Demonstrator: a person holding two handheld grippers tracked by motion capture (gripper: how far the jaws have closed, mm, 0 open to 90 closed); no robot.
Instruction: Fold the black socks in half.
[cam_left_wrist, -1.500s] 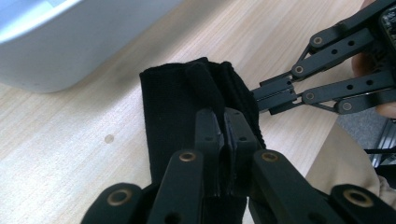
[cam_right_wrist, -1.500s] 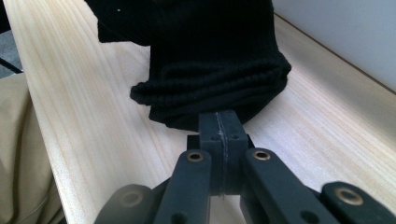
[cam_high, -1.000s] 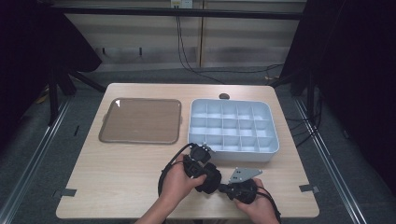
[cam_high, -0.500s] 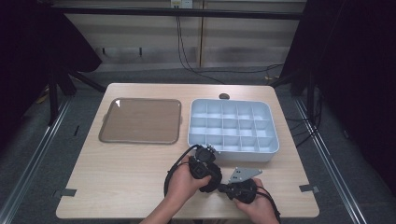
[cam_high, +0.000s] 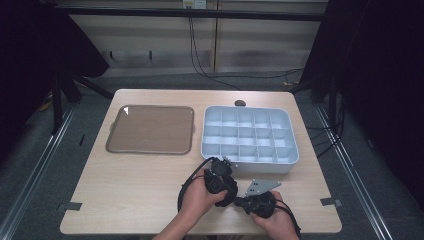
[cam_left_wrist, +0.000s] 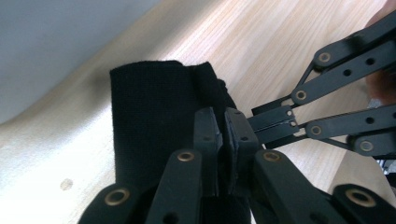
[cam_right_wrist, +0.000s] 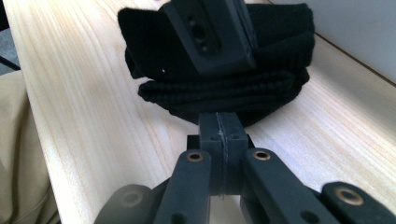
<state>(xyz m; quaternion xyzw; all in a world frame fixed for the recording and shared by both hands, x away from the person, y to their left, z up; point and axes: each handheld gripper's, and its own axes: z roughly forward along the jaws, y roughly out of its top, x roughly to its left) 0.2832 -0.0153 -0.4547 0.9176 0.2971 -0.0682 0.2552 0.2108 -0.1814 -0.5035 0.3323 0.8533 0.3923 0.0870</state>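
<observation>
We pinch a black sock (cam_left_wrist: 154, 135) in our left gripper (cam_left_wrist: 223, 140), jaws nearly closed on cloth | right gripper (cam_right_wrist: 223, 140) closed, empty, just before the bundle | sorting box (cam_high: 250, 136) beyond stays unfilled; placing remains.

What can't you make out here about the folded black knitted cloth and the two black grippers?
- Folded black knitted cloth: in the high view the hands and grippers cover it.
- Left gripper: shut on the cloth; how much fabric is pinched is hidden by its pads.
- Right gripper: shut; whether it touches the cloth is unclear.
</observation>
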